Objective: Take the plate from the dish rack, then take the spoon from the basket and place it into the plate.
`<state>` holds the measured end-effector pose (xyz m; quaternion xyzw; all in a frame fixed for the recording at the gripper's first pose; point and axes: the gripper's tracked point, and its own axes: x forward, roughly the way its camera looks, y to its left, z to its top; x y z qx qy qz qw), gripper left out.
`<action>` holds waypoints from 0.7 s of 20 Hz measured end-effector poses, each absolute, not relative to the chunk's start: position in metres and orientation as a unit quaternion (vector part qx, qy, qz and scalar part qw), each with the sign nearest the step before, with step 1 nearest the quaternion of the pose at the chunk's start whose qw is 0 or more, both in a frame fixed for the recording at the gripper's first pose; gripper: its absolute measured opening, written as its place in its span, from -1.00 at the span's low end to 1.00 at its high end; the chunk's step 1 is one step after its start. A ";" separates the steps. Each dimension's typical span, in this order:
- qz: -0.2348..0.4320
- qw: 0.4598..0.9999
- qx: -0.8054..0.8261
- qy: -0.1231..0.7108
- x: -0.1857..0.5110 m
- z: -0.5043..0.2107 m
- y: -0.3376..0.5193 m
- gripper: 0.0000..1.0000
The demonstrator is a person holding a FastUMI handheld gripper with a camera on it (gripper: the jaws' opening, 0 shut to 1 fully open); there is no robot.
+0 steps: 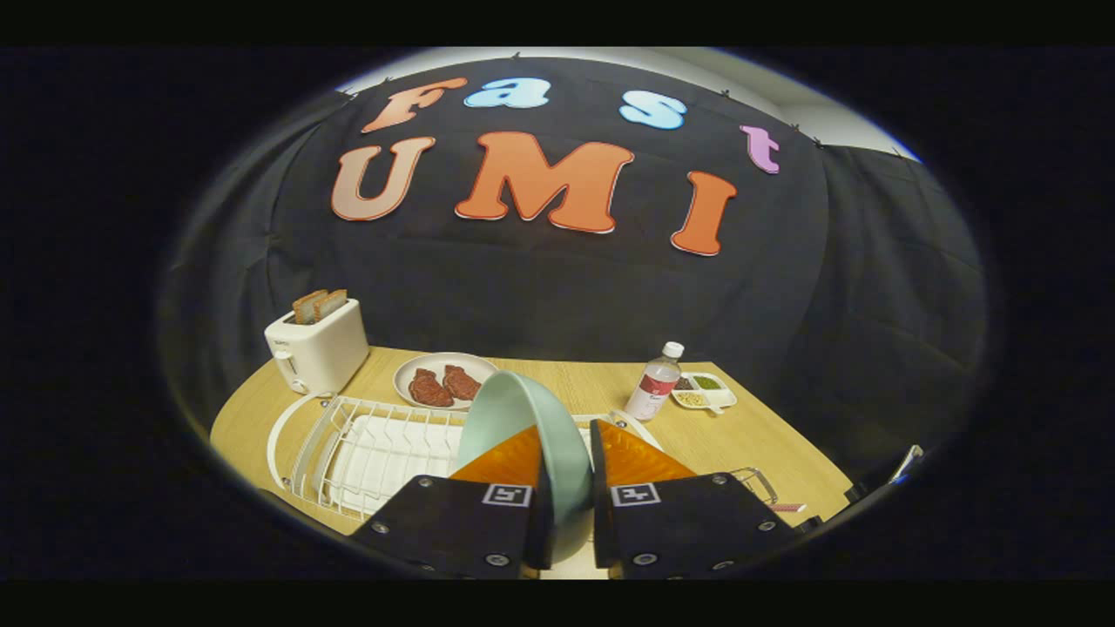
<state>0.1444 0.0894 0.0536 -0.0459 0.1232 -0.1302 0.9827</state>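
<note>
A pale green plate [531, 435] stands on edge between my two fingers, which press on it from both sides, so my gripper [566, 461] is shut on it. The plate is held above the white wire dish rack [366, 448], which lies on the wooden table to the left of and below my fingers. A wire basket [756, 481] shows partly behind my right finger; its contents are hidden, and I cannot make out a spoon.
A white toaster [318, 348] with bread slices stands at the table's back left. Beyond the rack is a beige plate [440, 376] holding meat pieces. A small bottle [655, 383] and a divided condiment dish [704, 392] sit at the back right.
</note>
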 end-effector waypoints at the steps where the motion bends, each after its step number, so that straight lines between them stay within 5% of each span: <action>1: -0.123 0.984 -0.037 0.124 0.140 0.053 0.090 -0.63; 14: -0.045 0.990 0.051 0.122 0.050 0.027 0.080 -0.63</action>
